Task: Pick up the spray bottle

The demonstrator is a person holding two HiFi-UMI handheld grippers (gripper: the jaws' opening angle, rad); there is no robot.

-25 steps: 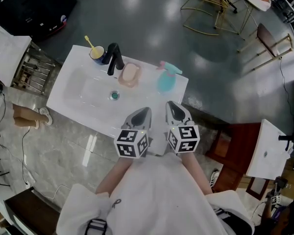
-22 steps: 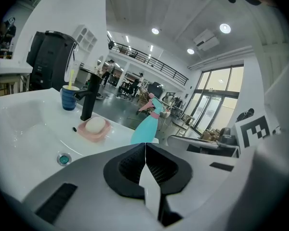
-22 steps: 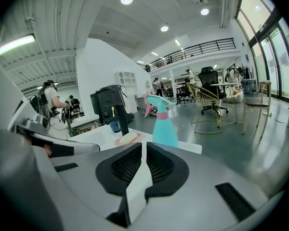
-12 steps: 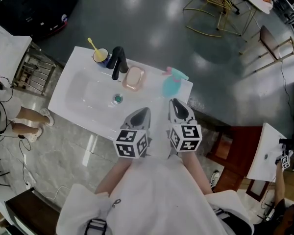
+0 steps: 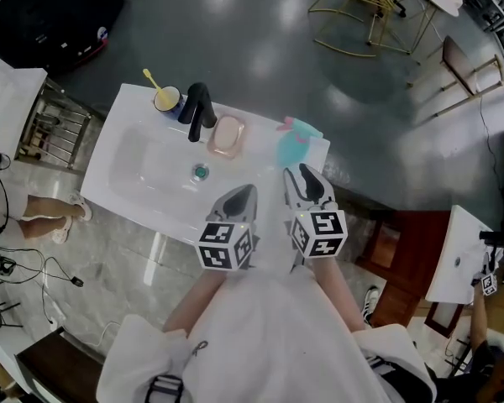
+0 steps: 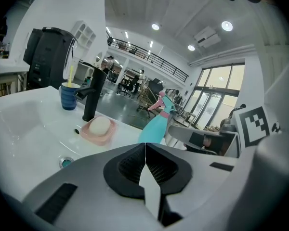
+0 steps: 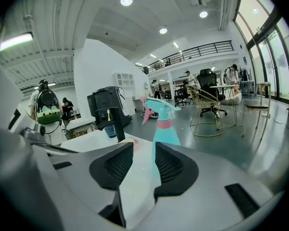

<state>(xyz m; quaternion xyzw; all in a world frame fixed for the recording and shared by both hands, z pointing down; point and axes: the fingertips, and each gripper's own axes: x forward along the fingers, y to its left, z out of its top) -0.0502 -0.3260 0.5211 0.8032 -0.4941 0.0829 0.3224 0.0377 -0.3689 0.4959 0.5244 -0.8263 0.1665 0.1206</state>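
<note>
Since a second ago the right gripper has edged closer to the spray bottle, and its jaws, shut before, have just been opening. They now stand partly apart with nothing pressed between the pads. In the right gripper view the teal bottle, with its pink collar and pink trigger, stands upright just ahead of the jaws, in line with the gap and the right-hand pad, and it is not gripped. From the head view it sits on the far right corner of the white washbasin, right beside that gripper's tips. The left gripper hangs over the near rim of the basin with its jaws closed flat against each other, holding nothing. Behind the bowl a black faucet rises, with a pink soap dish carrying a pale bar just to its right. A blue cup with a yellow toothbrush sits to the faucet's left.
</note>
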